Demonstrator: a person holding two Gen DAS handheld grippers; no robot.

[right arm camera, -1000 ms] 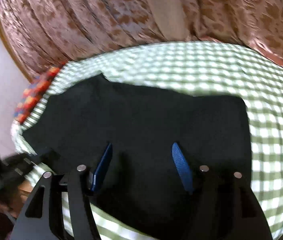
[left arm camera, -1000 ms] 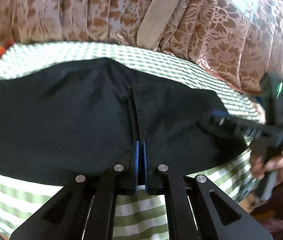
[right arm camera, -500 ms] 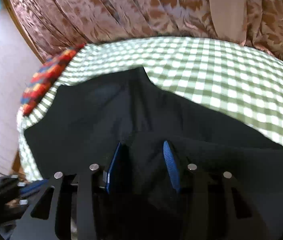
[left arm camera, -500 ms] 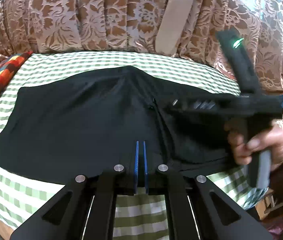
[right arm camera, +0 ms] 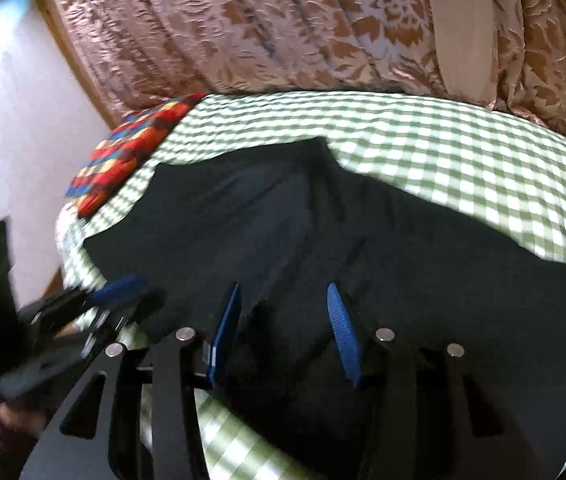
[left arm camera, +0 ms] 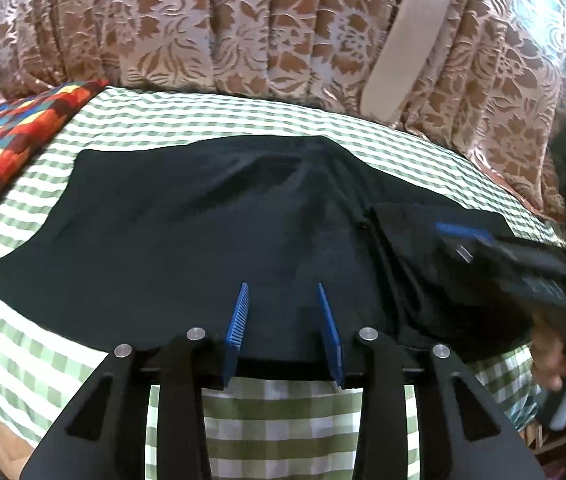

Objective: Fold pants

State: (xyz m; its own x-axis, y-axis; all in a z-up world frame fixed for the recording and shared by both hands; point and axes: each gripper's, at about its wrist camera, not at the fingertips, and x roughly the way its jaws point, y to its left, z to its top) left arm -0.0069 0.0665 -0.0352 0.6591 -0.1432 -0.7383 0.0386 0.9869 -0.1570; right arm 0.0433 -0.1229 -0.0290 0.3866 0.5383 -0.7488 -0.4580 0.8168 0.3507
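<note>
Black pants [left arm camera: 187,232] lie spread flat on a green-and-white checked cloth [left arm camera: 275,412]; they also fill the right wrist view [right arm camera: 423,280]. My left gripper [left arm camera: 283,292] is open, its blue pads just above the near hem, holding nothing. My right gripper [right arm camera: 283,292] is open over the pants near a raised fold of fabric. In the left wrist view the right gripper [left arm camera: 463,236] shows blurred at the right, over a folded-over flap. The left gripper [right arm camera: 119,284] shows blurred at the left of the right wrist view.
A floral brown curtain [left arm camera: 243,28] hangs behind the table with a beige strap [left arm camera: 411,40] across it. A multicoloured patterned cloth [left arm camera: 15,128] lies at the table's far left, also in the right wrist view [right arm camera: 131,148]. A white wall [right arm camera: 11,128] stands left.
My left gripper opened from shut and let go of the hem. My right gripper's jaws widened and it shifted right; the pants settled flatter.
</note>
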